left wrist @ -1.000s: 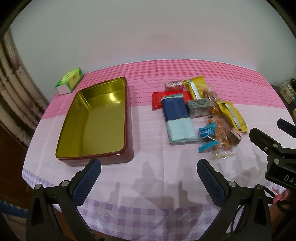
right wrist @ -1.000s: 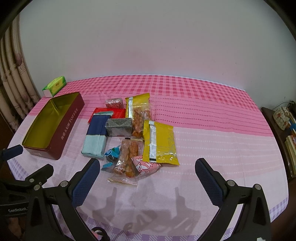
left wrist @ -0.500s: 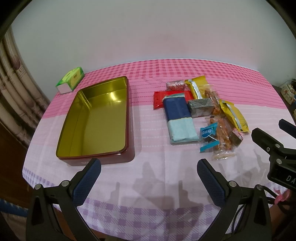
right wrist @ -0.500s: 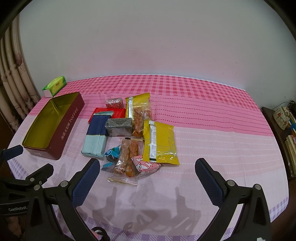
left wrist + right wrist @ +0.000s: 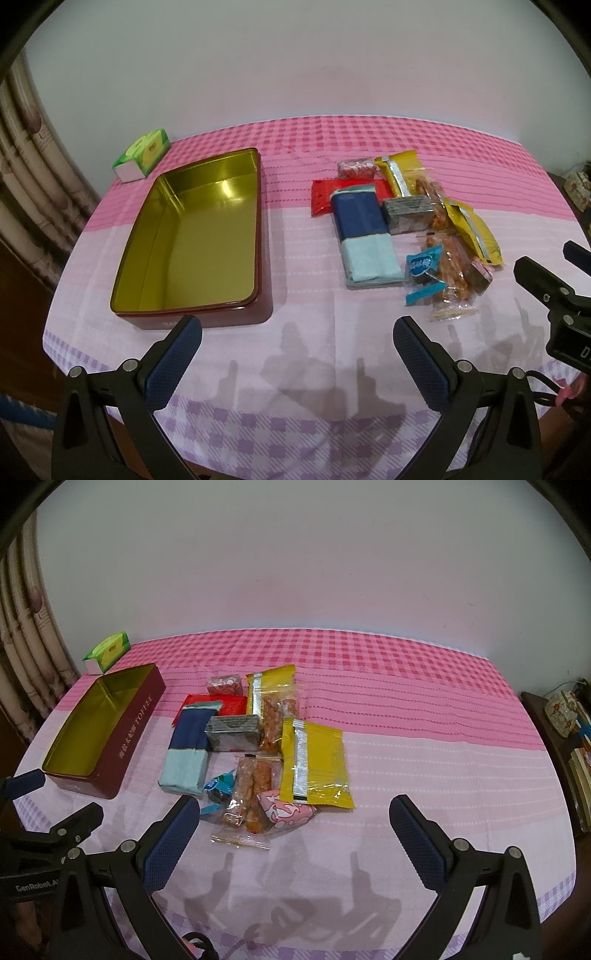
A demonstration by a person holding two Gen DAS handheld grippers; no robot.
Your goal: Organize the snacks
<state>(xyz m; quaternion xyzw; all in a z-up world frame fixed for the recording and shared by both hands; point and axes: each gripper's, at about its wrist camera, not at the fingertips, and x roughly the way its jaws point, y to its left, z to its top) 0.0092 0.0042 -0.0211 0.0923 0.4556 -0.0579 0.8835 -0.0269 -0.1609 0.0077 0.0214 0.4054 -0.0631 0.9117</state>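
Note:
An open dark-red tin [image 5: 192, 236] [image 5: 107, 723] with a gold inside stands empty on the left of the table. To its right lies a heap of snacks: a navy and light-blue pack [image 5: 365, 236] [image 5: 188, 749], a red packet [image 5: 321, 192], a grey block [image 5: 406, 214] [image 5: 232, 731], two yellow packets [image 5: 314, 764], clear bags of fried sticks [image 5: 255, 790], a small blue candy [image 5: 421, 264] and a pink patterned sweet [image 5: 284, 810]. My left gripper [image 5: 295, 363] hangs open over the near edge, in front of the tin. My right gripper [image 5: 291, 843] is open just short of the heap.
A green tissue box [image 5: 142, 155] [image 5: 107, 651] sits at the far left corner by a curtain. The pink checked tablecloth [image 5: 406, 709] stretches bare to the right of the snacks. A dark side shelf [image 5: 565, 731] with clutter stands beyond the table's right edge.
The left gripper has drifted slightly, so the tin and snacks sit a little further right in its view. The right gripper has stayed still. Both remain open.

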